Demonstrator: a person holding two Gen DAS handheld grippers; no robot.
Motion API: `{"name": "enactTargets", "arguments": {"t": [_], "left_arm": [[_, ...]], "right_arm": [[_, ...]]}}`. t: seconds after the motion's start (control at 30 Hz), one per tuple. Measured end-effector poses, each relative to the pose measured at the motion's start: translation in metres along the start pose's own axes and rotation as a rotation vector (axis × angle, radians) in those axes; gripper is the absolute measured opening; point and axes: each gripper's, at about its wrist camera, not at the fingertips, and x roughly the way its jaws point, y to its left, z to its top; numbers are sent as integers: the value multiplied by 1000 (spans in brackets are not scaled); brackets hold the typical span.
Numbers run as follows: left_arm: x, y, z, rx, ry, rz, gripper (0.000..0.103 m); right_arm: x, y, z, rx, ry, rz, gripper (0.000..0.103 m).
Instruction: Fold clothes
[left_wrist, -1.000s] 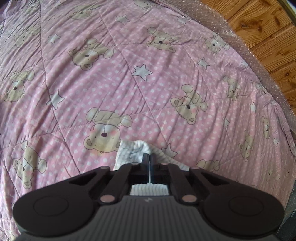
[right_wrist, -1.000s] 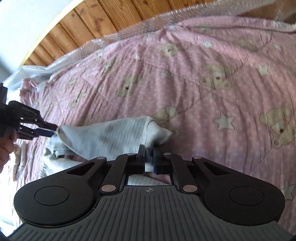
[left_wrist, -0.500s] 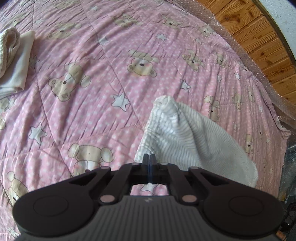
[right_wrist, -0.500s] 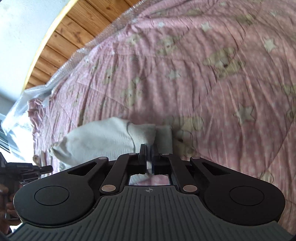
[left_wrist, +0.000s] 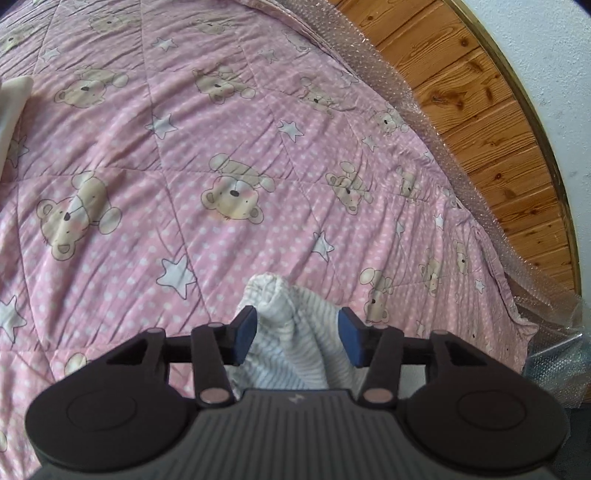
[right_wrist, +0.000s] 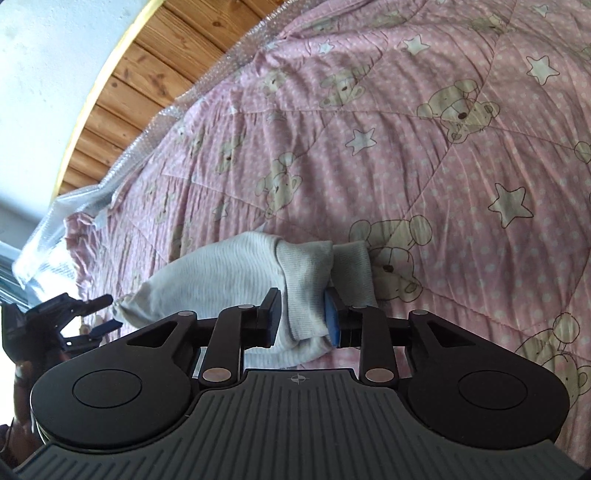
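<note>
A white ribbed garment (left_wrist: 291, 347) lies bunched on the pink bear-print quilt (left_wrist: 221, 147). My left gripper (left_wrist: 298, 332) is open, its blue pads either side of the garment's raised end. In the right wrist view the same garment (right_wrist: 236, 273) lies folded over on the quilt (right_wrist: 443, 147). My right gripper (right_wrist: 301, 319) is open around its cuff end, pads apart with cloth loose between them. The left gripper (right_wrist: 98, 314) shows at the far left of that view, open at the garment's other end.
A folded cream cloth (left_wrist: 13, 99) lies at the quilt's far left edge. Bubble wrap (left_wrist: 443, 118) lines the bed edge, with wooden floor (left_wrist: 498, 110) and a white wall beyond.
Both grippers have opened and let go of the white garment, which now lies on the quilt. The left gripper has moved closer over its end.
</note>
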Motion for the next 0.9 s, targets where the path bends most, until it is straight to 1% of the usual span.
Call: {"name": "enactTargets", "arguments": {"t": [0.03,0.07,0.13,0.2,0.23,0.3,0.47,0.57,0.63,0.73,0.77,0.8,0.83,0.87,0.9], "left_arm": [[-4,-1,-2,9,3,2,7],[-8,-2,-5,17,7,4,7],[-16,-3,-10,34,14,8,7],[-25,-5,-14,51,21,12,7],[-29,-4,-18,60,28,8,7],[-29,4,-28,78,59,3,7],[-1,20,-41,108,114,63,8],[3,14,-47,192,111,91,8],[4,7,-52,255,105,110,8],[1,-1,-56,321,105,145,11],[-3,-4,-56,336,101,158,13],[-9,-9,-56,348,90,179,21],[-16,-16,-57,378,68,220,26],[-24,-25,-58,412,42,265,30],[-31,-33,-59,438,21,300,30]], "right_arm": [[3,1,-1,-10,1,-11,22],[5,2,-1,-23,3,-23,1],[-2,7,1,-52,-19,-41,1],[-16,9,3,-76,-41,-39,0],[-24,10,4,-87,-51,-38,0],[-29,4,4,-96,-44,-56,0],[-14,-15,-1,-69,10,-105,0],[-5,-12,-4,-122,17,-146,0],[-2,-4,-4,-186,26,-181,0],[1,7,-3,-260,47,-224,0],[-2,11,-2,-284,39,-262,1],[-6,15,-1,-309,27,-306,8],[-9,20,0,-334,16,-349,11],[-13,24,1,-358,5,-392,23],[-17,28,3,-383,-7,-436,28]]}}
